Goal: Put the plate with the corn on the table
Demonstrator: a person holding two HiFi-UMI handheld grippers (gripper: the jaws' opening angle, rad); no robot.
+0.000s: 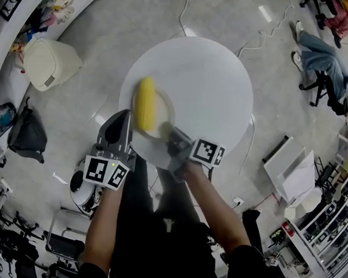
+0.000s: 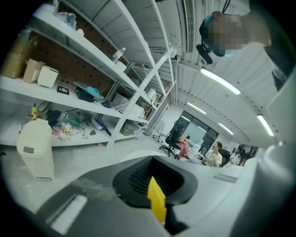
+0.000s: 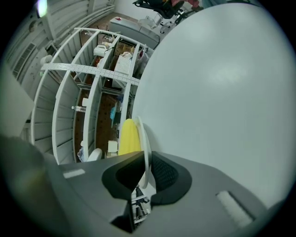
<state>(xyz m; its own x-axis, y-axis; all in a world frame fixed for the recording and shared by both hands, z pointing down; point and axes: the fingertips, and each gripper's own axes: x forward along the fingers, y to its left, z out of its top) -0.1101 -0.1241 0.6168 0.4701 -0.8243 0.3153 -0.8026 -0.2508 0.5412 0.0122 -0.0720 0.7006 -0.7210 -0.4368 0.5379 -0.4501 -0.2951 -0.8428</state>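
Right gripper (image 1: 169, 132) clenched on the near rim of the plate (image 1: 167, 108), corn (image 1: 144, 110) lying in it, over the near-left edge of the round table (image 1: 211, 87), broad open tabletop stretching beyond toward its far rim.

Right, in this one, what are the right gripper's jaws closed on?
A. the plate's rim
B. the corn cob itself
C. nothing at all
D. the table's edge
A: in the right gripper view the right gripper pinches the thin white rim of the plate, while the corn lies on the plate beyond the jaws, untouched by them.
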